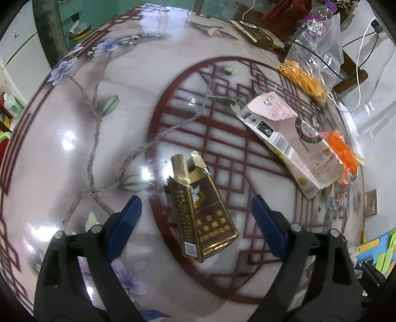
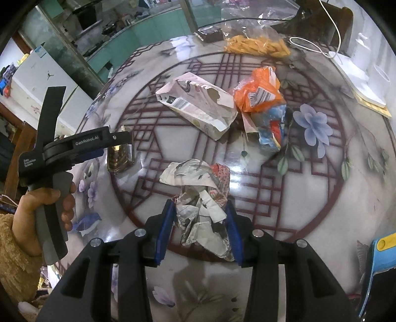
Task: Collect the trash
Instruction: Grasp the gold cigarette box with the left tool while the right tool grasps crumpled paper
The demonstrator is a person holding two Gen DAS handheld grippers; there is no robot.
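Note:
A brown and gold cigarette pack (image 1: 200, 213) with a torn-open top lies on the glossy flower-patterned table (image 1: 74, 138). My left gripper (image 1: 195, 198) hangs over it, open, one blue pad on each side and neither touching the pack. In the right wrist view that left gripper (image 2: 118, 140) shows at the left edge, held in a hand, above the same pack (image 2: 120, 159). My right gripper (image 2: 199, 201) is shut on a wad of crumpled printed paper (image 2: 200, 195), whose top spills out past the pads.
A torn pink-white carton (image 2: 198, 104) lies mid-table beside an orange wrapper (image 2: 259, 94) and a blue wrapper (image 2: 272, 131). At the far edge are a clear bag of yellow strips (image 1: 304, 76), a plastic bottle (image 1: 316, 22) and a white cable (image 2: 334, 32).

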